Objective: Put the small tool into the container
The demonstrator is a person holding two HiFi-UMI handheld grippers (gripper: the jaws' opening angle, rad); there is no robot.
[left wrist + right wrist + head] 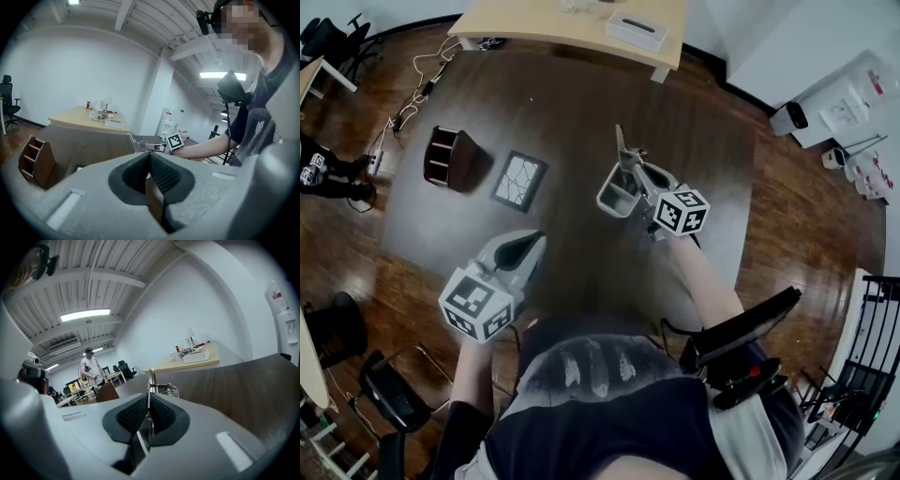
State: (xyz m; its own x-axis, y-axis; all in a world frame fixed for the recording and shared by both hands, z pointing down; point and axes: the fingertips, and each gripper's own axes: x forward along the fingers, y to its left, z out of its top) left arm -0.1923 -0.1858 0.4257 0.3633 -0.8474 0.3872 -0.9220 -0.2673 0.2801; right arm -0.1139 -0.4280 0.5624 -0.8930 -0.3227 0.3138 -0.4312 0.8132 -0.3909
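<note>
Fingers [132, 416] of right gripper [148, 395]: clenched on the small tool [151, 380], a thin metal piece. Its blade sits pinched between the ribbed pads and sticks out past the tips, with a wire-like lever [168, 389] branching off to one side.

Left gripper [150, 155]: pads meet at the tips, nothing between them.

Head view: right gripper [636, 174] is over the container [607, 201], a pale cup standing on the dark table [562, 103]. The small tool [623, 150] projects beyond the cup's far rim and is not inside it. How high it sits above the rim cannot be read from this angle.

Left gripper [535, 241] is at the near table edge, well apart from the container, pointing toward table centre.

Other items on the table:
- A brown compartment organizer [450, 157] at far left.
- A square framed panel [519, 181] lying flat just beside the organizer.
- Both are well apart from the container.
</note>
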